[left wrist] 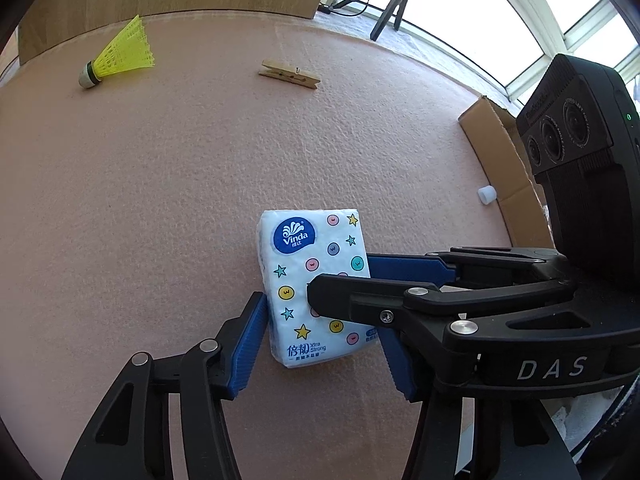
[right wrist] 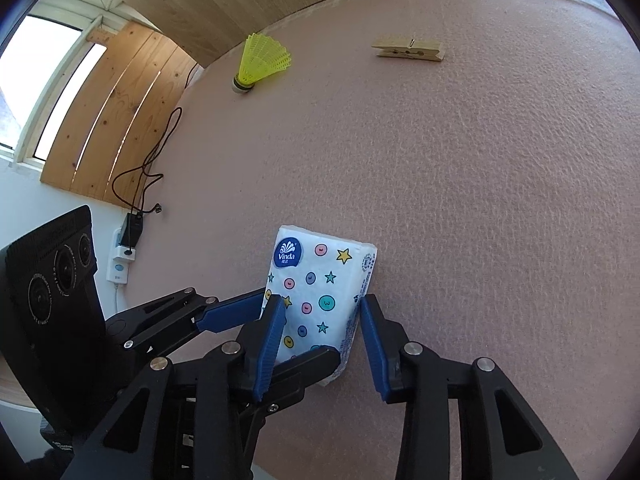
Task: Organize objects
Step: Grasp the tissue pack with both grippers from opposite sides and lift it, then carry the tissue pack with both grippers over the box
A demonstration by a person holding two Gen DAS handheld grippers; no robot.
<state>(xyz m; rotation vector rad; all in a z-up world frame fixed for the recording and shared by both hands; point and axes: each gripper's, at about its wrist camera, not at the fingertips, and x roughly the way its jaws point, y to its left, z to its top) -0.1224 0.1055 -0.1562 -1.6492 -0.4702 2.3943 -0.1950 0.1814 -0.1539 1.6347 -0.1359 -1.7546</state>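
The Vinda tissue pack [left wrist: 312, 280] lies flat on the pink felt table mat [left wrist: 160, 200]: a white soft packet printed with stars, coloured dots and a blue round logo. You bracket it with both tools at once. Your left gripper [left wrist: 320, 344] has its blue pads set either side of the near end of the pack, the left pad just beside the wrapper, jaws spread and not clenched. Your right gripper [right wrist: 320, 344] likewise straddles the pack's near end, its left pad touching the wrapper and its right pad just clear of it, so it too is released rather than grasping. Count: one tissue pack, one yellow shuttlecock [left wrist: 120, 60], one wooden clothespin [left wrist: 289, 75], two grippers. The shuttlecock and the clothespin lie well apart from the pack at the mat's far side. Only the left wrist view shows a cardboard box [left wrist: 500, 152] and a small white cap [left wrist: 487, 194] beside it; only the right wrist view shows a wall socket [right wrist: 120, 264] with a black cable [right wrist: 148, 168].
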